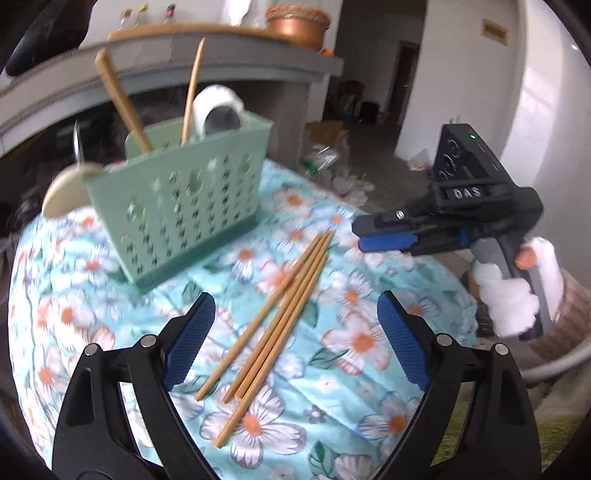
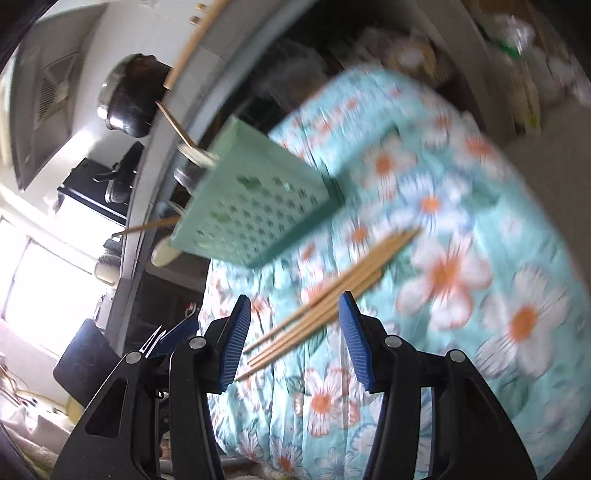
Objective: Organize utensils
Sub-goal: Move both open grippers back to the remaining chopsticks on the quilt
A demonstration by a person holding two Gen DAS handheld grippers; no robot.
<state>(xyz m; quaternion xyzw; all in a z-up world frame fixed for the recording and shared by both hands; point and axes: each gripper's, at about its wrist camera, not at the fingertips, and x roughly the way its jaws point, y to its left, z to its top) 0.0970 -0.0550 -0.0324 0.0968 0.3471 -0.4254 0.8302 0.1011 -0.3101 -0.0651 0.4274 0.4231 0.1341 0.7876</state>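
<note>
Several wooden chopsticks lie loose on the flowered cloth, fanned out at their near ends. My left gripper hovers over them, jaws wide open, nothing gripped. A pale green perforated basket stands behind them; it holds a wooden handle, a chopstick and a white spoon. My right gripper comes in from the right, held by a hand in a fluffy white sleeve. In the blurred, tilted right wrist view, the right gripper stands open over the chopsticks, with the basket beyond.
A round wooden spoon head sticks out at the basket's left side. Behind the table runs a grey counter with a copper pot and small bottles. The cloth drops off at the table's rounded edge. A black pot sits on the counter.
</note>
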